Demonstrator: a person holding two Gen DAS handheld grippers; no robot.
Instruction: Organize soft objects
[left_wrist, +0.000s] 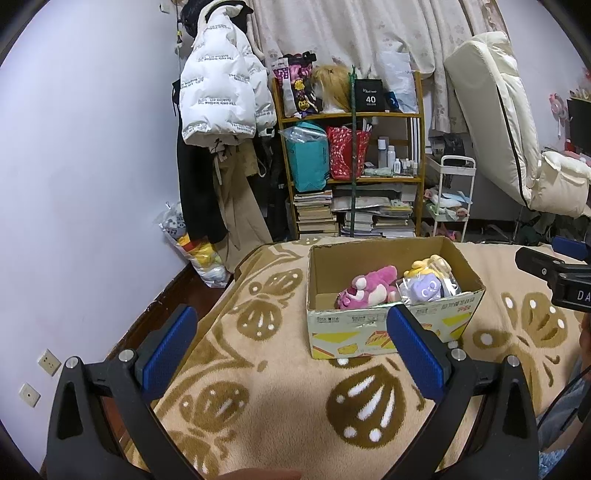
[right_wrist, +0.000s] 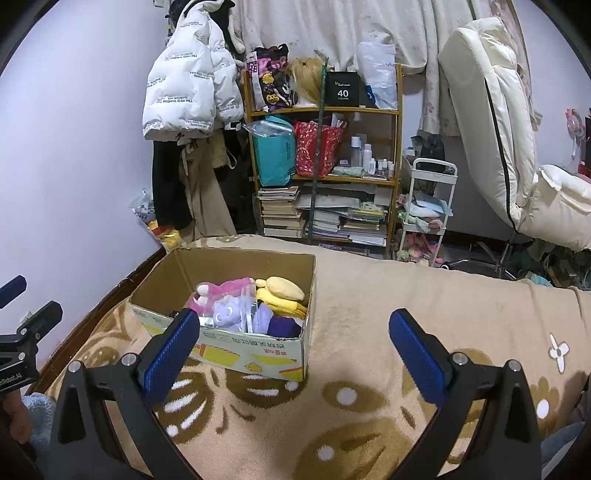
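An open cardboard box (left_wrist: 391, 332) (right_wrist: 255, 350) stands on a beige blanket with brown flower patterns (left_wrist: 277, 398) (right_wrist: 369, 314). Inside lie a pink plush bear (left_wrist: 369, 290) (right_wrist: 208, 293), a purple plush in a clear bag (left_wrist: 428, 290) (right_wrist: 229, 314) and a yellow plush (left_wrist: 424, 264) (right_wrist: 282, 291). My left gripper (left_wrist: 295, 347) is open and empty, held above the blanket in front of the box. My right gripper (right_wrist: 295, 347) is open and empty, to the right of the box's front corner. It also shows at the right edge of the left wrist view (left_wrist: 554, 273).
A wooden shelf (left_wrist: 351, 166) (right_wrist: 325, 158) with bags, bottles and stacked books stands behind the bed. Coats (left_wrist: 218, 96) hang on the left wall, with a bag of plush toys (left_wrist: 199, 251) below. A white cart (right_wrist: 424, 210) and cream chair (right_wrist: 498, 129) stand at right.
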